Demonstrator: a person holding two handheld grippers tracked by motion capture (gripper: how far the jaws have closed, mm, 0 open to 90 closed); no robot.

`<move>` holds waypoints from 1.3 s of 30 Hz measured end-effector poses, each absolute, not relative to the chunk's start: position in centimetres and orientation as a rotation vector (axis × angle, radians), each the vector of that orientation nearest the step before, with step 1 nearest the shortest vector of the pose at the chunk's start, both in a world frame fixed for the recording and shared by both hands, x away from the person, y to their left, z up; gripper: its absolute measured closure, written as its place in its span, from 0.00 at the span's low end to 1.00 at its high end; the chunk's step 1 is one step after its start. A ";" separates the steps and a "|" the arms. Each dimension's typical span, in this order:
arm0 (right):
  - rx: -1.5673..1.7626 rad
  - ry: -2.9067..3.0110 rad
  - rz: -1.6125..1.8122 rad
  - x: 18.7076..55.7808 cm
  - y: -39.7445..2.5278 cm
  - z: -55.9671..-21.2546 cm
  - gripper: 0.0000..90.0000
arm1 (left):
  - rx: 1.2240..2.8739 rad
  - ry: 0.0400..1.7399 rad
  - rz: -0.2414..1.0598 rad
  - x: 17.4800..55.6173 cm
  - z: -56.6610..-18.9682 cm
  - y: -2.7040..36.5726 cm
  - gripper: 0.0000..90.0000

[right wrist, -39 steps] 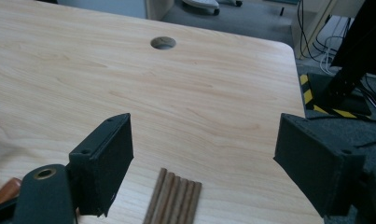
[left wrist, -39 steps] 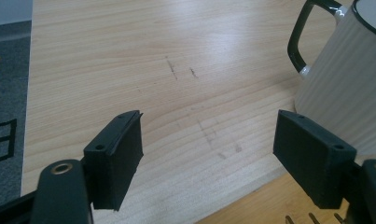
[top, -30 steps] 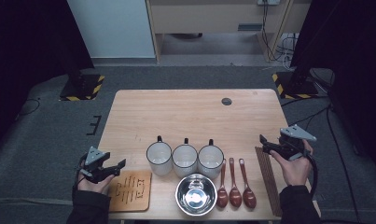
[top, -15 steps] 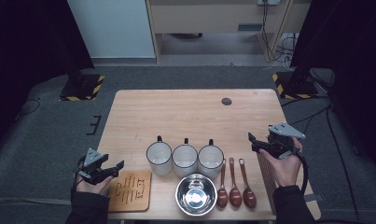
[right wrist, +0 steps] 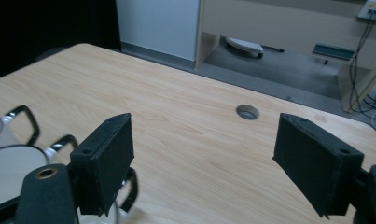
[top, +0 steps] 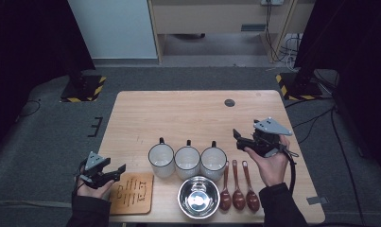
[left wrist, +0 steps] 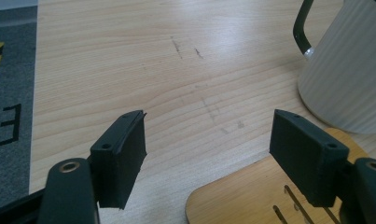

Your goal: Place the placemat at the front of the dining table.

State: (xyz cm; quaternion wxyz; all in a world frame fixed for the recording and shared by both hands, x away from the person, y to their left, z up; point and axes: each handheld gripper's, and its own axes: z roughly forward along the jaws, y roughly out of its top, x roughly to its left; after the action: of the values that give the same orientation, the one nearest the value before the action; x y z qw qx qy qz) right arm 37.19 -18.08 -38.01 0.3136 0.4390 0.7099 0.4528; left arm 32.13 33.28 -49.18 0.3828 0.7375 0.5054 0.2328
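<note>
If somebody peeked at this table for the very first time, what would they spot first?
Probably the three white mugs lined up in a row near the front of the wooden table, with a shiny metal bowl just in front of them and three brown spoons lying side by side to its right. Next, the two black tools: the right tool held open above the spoons, and the left tool open by a slotted wooden board.
</note>
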 end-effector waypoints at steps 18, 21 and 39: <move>1.090 1.908 1.288 36.7 -11.3 -36.7 0.22 | 1.857 1.310 0.607 31.9 -49.3 33.6 0.29; 1.068 1.921 1.305 36.6 -10.0 -36.5 0.22 | 1.855 1.313 0.604 32.0 -49.4 33.6 0.29; 0.988 1.984 1.355 35.8 -4.5 -36.2 0.23 | 1.844 1.325 0.604 32.1 -49.5 33.9 0.28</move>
State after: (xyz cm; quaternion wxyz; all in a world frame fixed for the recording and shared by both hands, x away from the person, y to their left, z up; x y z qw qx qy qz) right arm 35.82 -4.48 -36.22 0.2687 0.3663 0.7357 0.5023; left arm 32.05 33.93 -49.52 0.3857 0.7239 0.5204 0.2373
